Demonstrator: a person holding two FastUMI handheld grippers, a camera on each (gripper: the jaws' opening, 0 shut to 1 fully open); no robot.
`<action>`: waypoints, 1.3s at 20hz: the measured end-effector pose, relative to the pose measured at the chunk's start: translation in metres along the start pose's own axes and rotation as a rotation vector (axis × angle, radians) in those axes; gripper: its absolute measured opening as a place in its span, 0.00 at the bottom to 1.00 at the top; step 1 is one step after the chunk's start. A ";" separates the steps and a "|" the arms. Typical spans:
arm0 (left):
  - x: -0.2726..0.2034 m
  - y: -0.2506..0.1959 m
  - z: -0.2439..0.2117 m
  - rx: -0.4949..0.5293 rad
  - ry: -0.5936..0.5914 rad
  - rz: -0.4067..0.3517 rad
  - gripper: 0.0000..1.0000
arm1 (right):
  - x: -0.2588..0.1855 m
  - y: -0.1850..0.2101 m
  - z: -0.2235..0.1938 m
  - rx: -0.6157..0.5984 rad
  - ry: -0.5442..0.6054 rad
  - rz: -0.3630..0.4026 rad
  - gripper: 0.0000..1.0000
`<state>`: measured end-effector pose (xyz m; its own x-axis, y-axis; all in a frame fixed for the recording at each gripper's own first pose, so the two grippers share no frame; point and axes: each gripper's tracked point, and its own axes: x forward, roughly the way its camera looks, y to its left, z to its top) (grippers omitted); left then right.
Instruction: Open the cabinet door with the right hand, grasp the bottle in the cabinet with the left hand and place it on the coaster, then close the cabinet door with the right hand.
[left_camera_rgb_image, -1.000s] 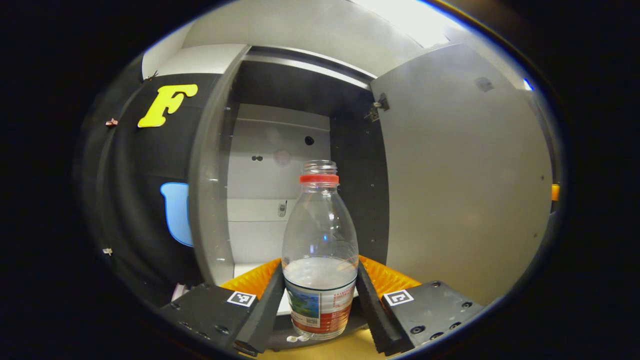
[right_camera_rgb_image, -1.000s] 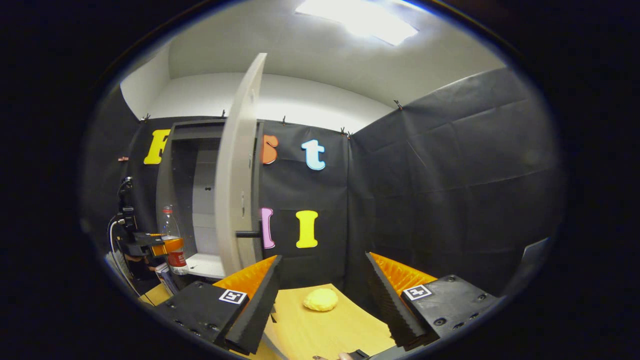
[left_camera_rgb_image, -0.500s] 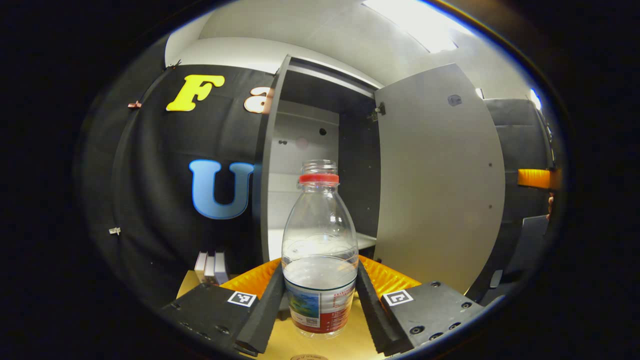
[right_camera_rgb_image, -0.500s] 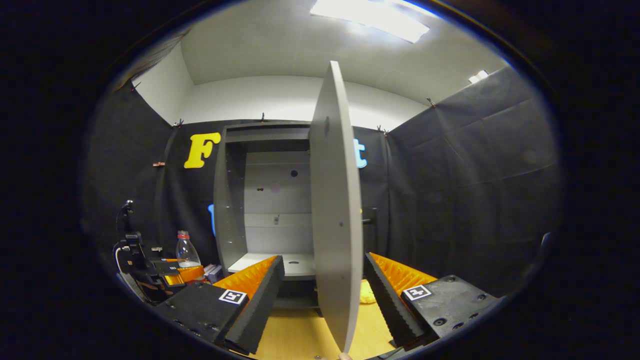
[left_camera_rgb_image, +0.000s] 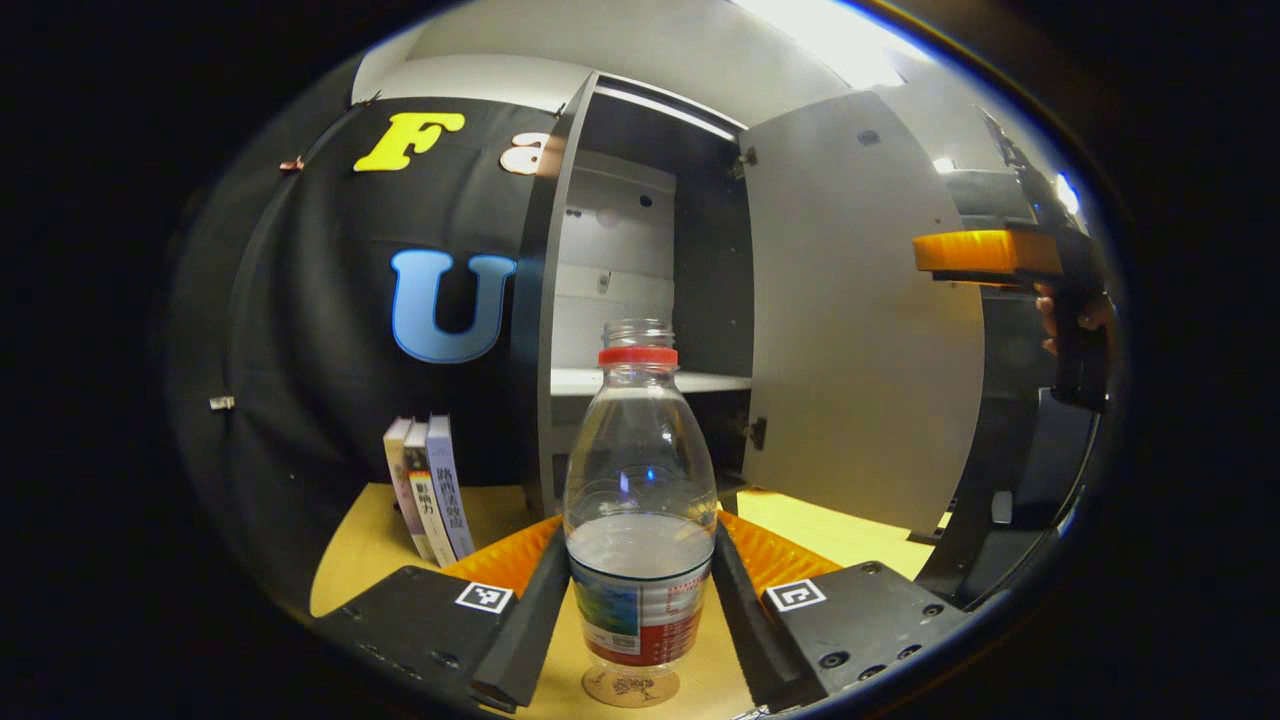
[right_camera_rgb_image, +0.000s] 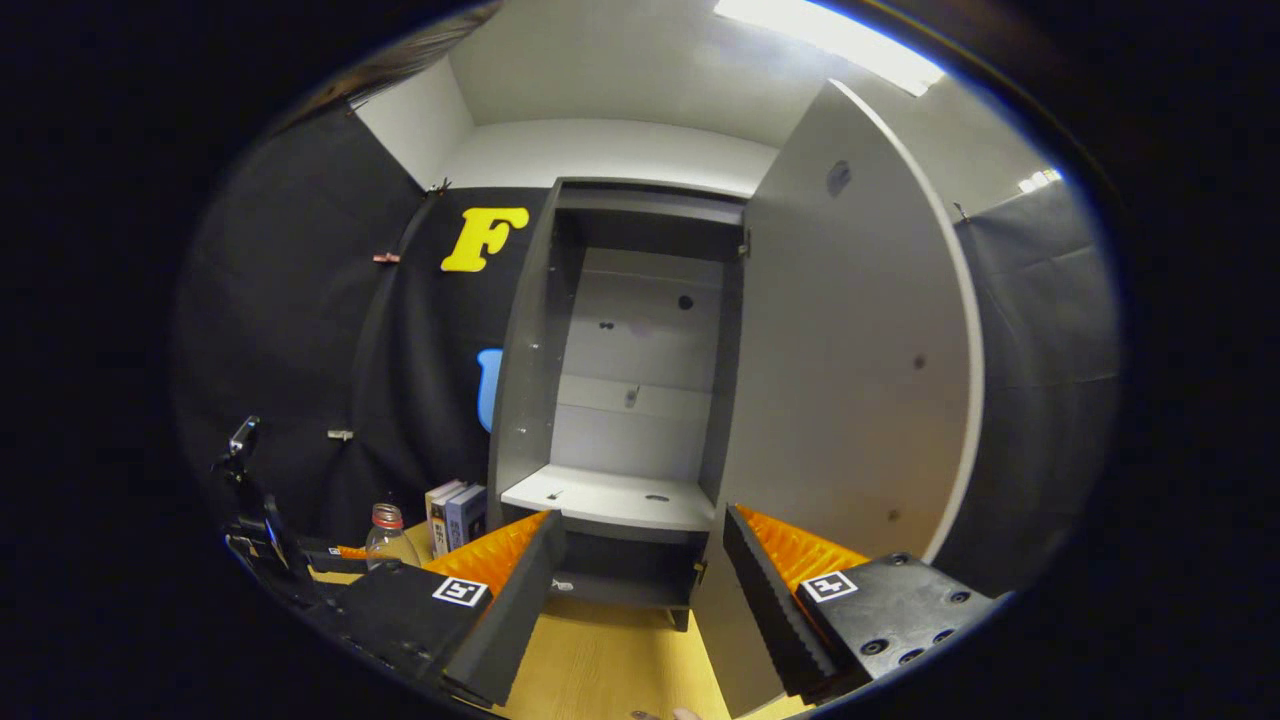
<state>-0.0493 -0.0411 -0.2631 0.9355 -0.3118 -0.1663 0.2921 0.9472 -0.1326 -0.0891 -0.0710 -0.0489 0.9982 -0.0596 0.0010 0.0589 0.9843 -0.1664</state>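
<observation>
Left gripper (left_camera_rgb_image: 640, 600) fingers clamp the bottle (left_camera_rgb_image: 640, 500) upright, its base just above or on the coaster (left_camera_rgb_image: 630, 687) on the desk (left_camera_rgb_image: 370, 540); contact unclear. Right gripper (right_camera_rgb_image: 635, 600) fingers spread, gripping nothing. Beyond: books (left_camera_rgb_image: 428, 485), then cabinet (right_camera_rgb_image: 625, 400) with door (right_camera_rgb_image: 850, 350) swung open.

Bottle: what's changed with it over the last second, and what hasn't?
The left tool carried the bottle out of the cabinet and down over the table; it now sits just above the coaster. The right tool swung round to face the open door. Unchanged: left grip on the bottle, right tool open, door open.
</observation>
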 end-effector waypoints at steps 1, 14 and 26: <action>0.001 0.002 -0.013 -0.026 -0.014 0.007 0.77 | 0.007 0.007 -0.016 -0.003 0.025 0.019 0.97; 0.018 0.013 -0.125 -0.062 -0.049 0.069 0.78 | 0.027 0.031 -0.124 0.050 0.212 0.147 0.98; 0.014 0.020 -0.126 0.028 -0.058 0.072 0.80 | 0.018 0.028 -0.138 0.069 0.259 0.189 0.98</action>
<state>-0.0552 -0.0365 -0.3914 0.9641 -0.2383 -0.1175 0.2279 0.9691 -0.0947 -0.0711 -0.0675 -0.1901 0.9567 0.0937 -0.2756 -0.1178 0.9904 -0.0722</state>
